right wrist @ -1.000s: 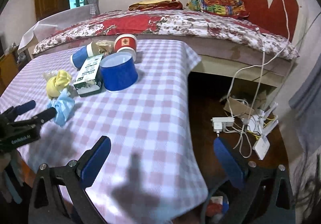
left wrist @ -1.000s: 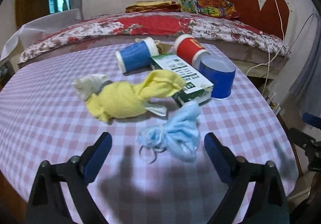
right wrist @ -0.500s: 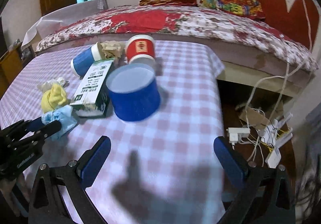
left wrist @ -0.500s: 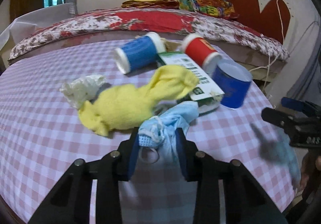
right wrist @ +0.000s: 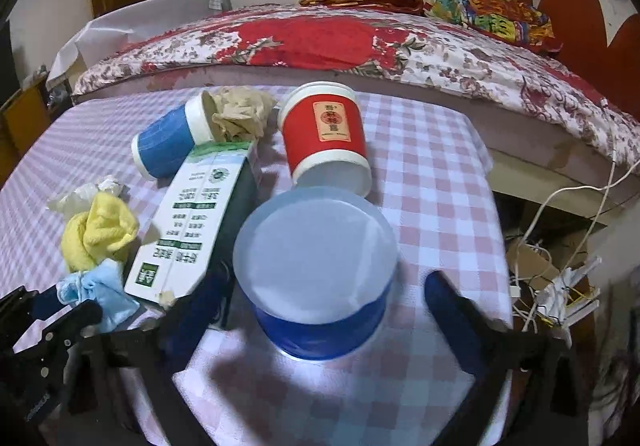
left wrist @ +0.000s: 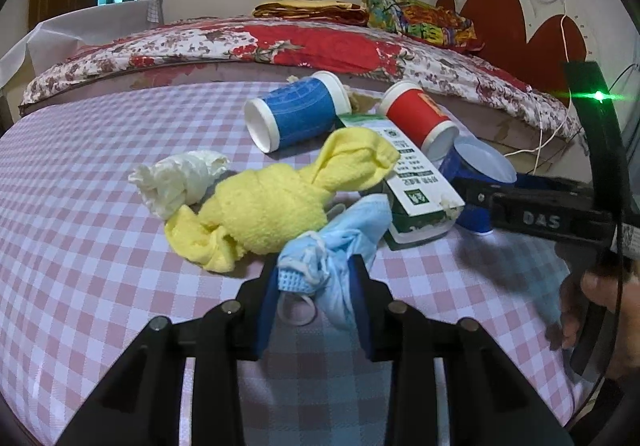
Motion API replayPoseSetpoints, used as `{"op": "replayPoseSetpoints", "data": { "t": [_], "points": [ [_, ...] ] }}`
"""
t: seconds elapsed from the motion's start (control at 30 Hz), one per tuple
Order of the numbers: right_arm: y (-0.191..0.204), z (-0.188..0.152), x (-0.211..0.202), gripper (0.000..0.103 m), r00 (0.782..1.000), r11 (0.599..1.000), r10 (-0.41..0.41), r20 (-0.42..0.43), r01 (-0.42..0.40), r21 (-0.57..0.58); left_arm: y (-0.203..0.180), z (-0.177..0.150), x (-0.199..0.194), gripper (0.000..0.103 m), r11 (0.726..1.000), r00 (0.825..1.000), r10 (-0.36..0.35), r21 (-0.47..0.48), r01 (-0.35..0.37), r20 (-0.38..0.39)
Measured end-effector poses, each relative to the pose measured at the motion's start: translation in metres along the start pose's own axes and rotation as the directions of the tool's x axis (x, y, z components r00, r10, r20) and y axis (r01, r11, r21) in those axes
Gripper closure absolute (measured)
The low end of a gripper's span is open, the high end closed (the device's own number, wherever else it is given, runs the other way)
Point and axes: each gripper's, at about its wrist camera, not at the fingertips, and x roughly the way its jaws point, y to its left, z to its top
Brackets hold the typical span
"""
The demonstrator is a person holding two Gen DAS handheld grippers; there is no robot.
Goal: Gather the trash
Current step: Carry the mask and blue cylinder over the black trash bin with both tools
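Checkered bench (left wrist: 100, 174) by bed | your left gripper (left wrist: 316, 286) jaws clamp blue mask (left wrist: 340, 246) | right gripper (right wrist: 320, 310) jaws spread around blue tub (right wrist: 316, 274) | next: close, lift.

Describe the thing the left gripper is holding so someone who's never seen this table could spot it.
On the checkered table, find the trash pile. At its near end, beside the yellow cloth, the left gripper is shut on a crumpled face mask. It is the only pale blue, soft piece.

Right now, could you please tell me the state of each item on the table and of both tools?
Left tool: shut on blue face mask.
Right tool: open around blue tub, upside down.
Blue cup: on its side.
Red cup: tipped over.
Carton: lying flat.
Yellow cloth: bunched.
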Motion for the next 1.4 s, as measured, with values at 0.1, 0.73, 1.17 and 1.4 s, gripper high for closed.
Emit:
{"op": "replayPoseSetpoints", "data": {
  "t": [0.1,0.73,1.17,1.4],
  "points": [
    [0.002,-0.007,-0.007,0.027,1.000,1.000,-0.001,0.011,0.001,-0.011,-0.001,-0.002,-0.001,0.069,1.000,1.000,-0.003,0.000,0.003,0.007],
    [-0.037,-0.078,-0.124,0.027,0.988,0.997,-0.074,0.133,0.070,0.033,-0.057,-0.016,-0.053,0.072,0.994,0.995,-0.087,0.074,0.084,0.046],
    [-0.109,-0.146,-0.180,0.027,0.973,0.967,-0.205,0.108,0.185,0.173,-0.132,-0.028,-0.069,0.073,0.961,0.980,-0.199,0.200,0.189,0.029],
    [-0.150,-0.184,-0.205,0.027,0.961,0.940,-0.266,0.080,0.241,0.243,-0.171,-0.034,-0.073,0.073,0.935,0.968,-0.250,0.262,0.239,0.006]
  ]
}}
